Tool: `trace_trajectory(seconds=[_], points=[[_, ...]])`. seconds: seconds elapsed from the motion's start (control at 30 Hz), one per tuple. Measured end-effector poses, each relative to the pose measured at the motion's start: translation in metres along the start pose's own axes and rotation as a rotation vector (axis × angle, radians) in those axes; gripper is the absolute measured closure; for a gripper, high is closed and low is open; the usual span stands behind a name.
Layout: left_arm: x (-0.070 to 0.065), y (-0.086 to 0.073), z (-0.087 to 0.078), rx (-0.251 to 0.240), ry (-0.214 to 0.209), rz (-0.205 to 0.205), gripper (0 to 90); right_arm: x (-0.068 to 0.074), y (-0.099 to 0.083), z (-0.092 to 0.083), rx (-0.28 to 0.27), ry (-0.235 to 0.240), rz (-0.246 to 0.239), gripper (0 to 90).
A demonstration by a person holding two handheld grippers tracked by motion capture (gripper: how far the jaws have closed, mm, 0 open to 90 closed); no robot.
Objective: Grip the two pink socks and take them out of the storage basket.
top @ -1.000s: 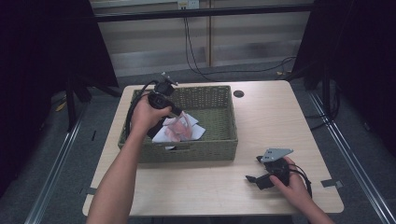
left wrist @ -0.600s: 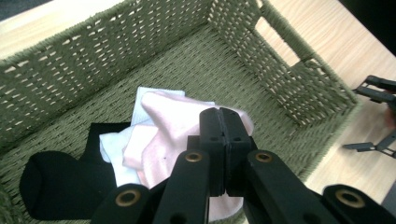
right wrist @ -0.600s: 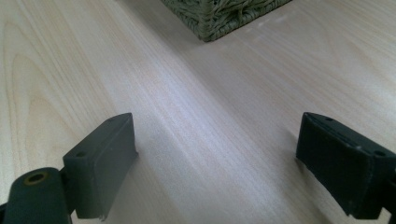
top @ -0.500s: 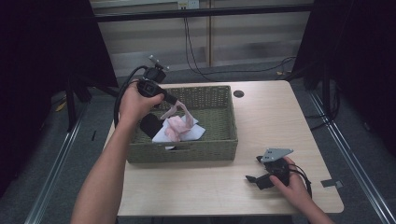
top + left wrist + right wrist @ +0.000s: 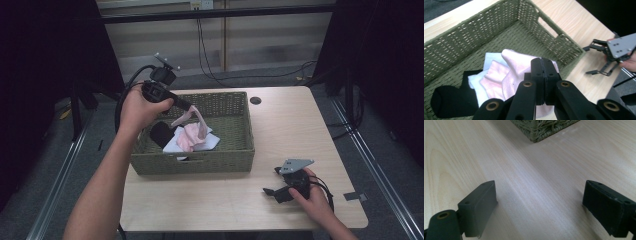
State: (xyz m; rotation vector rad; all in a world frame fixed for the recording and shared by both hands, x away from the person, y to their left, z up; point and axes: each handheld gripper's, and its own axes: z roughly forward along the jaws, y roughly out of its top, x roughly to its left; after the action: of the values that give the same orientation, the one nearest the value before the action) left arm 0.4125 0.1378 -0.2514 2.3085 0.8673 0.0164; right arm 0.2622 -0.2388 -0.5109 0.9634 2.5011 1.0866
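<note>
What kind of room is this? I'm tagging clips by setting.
Probably a lab or recording studio rather than a home: black curtains flank a bare wooden table, cables hang down the back wall, and metal floor rails run alongside.

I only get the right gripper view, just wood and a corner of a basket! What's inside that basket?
Observer: A pink cloth, a white cloth under it, and a black sock beside them, all in the green basket.
Operator: Is the other gripper doing something?
Observer: Yes. The left gripper has its jaws shut on the pink cloth and holds one end of it up above the basket.
Operator: Where's my gripper, then?
Observer: The right gripper rests open on the table, to the right of the basket and nearer the person, holding nothing.
</note>
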Motion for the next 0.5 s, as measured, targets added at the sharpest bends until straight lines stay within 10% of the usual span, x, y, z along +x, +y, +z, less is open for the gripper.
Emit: trace_trajectory(seconds=[0.5], points=[[-0.035, -0.017, -0.019, -0.018, -0.054, 0.081, 89.4, 0.0, 0.0, 0.0, 0.001, 0.0, 0.0, 11.1]])
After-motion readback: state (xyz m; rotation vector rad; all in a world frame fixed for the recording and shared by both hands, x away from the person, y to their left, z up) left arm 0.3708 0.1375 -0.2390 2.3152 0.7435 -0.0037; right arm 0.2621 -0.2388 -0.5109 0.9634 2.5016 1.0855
